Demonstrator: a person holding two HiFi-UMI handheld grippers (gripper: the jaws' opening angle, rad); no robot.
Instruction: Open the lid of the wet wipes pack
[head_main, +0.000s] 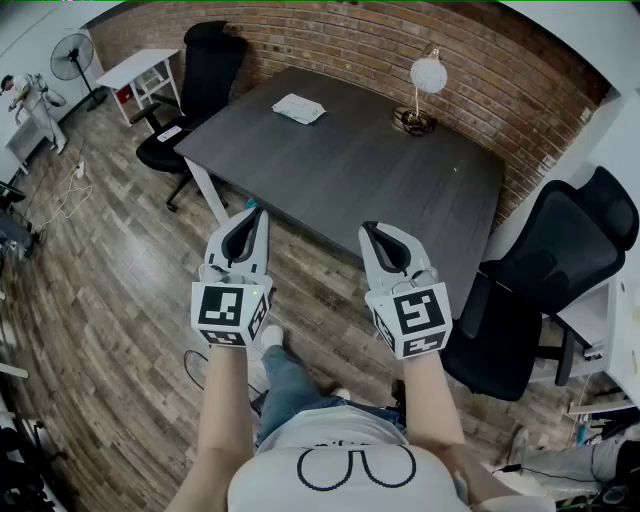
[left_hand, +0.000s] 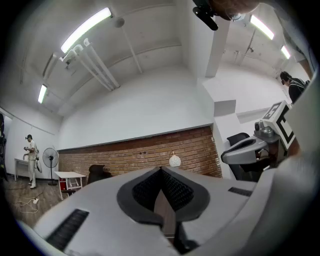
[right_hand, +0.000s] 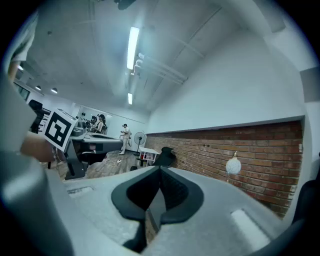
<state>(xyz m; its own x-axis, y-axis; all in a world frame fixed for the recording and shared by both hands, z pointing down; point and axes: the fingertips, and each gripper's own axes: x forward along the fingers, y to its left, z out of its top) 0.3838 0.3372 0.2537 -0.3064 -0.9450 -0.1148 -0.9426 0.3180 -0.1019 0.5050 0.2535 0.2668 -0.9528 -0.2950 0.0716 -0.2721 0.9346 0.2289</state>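
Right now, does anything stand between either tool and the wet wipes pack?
Nothing visible does. The left tool and right tool are shut and empty by the near edge of the table. Only bare tabletop lies between them and the wet wipes pack on the far side. The lamp stands off to the right.

White wet wipes pack (head_main: 298, 108), flat on dark grey table (head_main: 380, 180), near its far edge
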